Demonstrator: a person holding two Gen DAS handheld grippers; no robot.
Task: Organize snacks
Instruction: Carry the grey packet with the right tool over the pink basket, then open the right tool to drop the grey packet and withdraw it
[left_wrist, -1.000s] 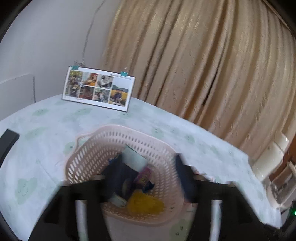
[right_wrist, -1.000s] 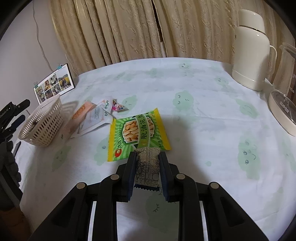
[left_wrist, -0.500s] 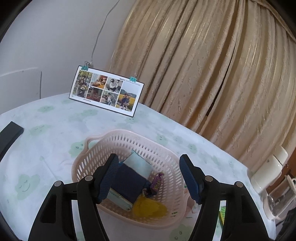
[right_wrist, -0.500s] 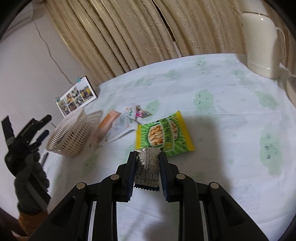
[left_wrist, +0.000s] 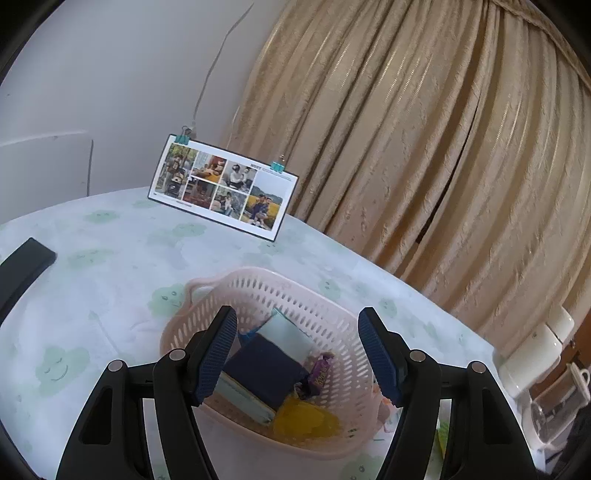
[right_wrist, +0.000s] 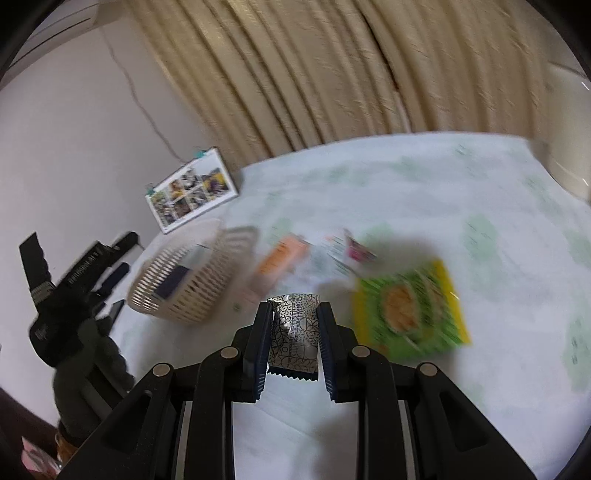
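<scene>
A pink perforated basket (left_wrist: 332, 317) sits on the table just below my open left gripper (left_wrist: 297, 354); it holds a dark blue packet (left_wrist: 264, 369), a pale blue packet (left_wrist: 291, 336), a purple candy (left_wrist: 319, 373) and a yellow packet (left_wrist: 306, 419). My right gripper (right_wrist: 294, 328) is shut on a silver patterned snack packet (right_wrist: 294, 332), lifted above the table. Blurred in the right wrist view lie the basket (right_wrist: 184, 280), an orange packet (right_wrist: 279, 258), a white packet (right_wrist: 328, 254), a pink candy (right_wrist: 356, 253) and a green-yellow peanut bag (right_wrist: 406, 310).
A photo card (left_wrist: 221, 186) with clips stands at the table's back by the curtain. A white thermos (left_wrist: 535, 350) and glass jug (left_wrist: 561, 402) sit at the right edge. A black object (left_wrist: 22, 266) lies at left. The gloved hand with the left gripper (right_wrist: 66, 295) shows at left.
My right gripper has lifted the silver packet and swung left toward the basket, blurring the view. My left gripper has risen and drawn back from the basket, empty.
</scene>
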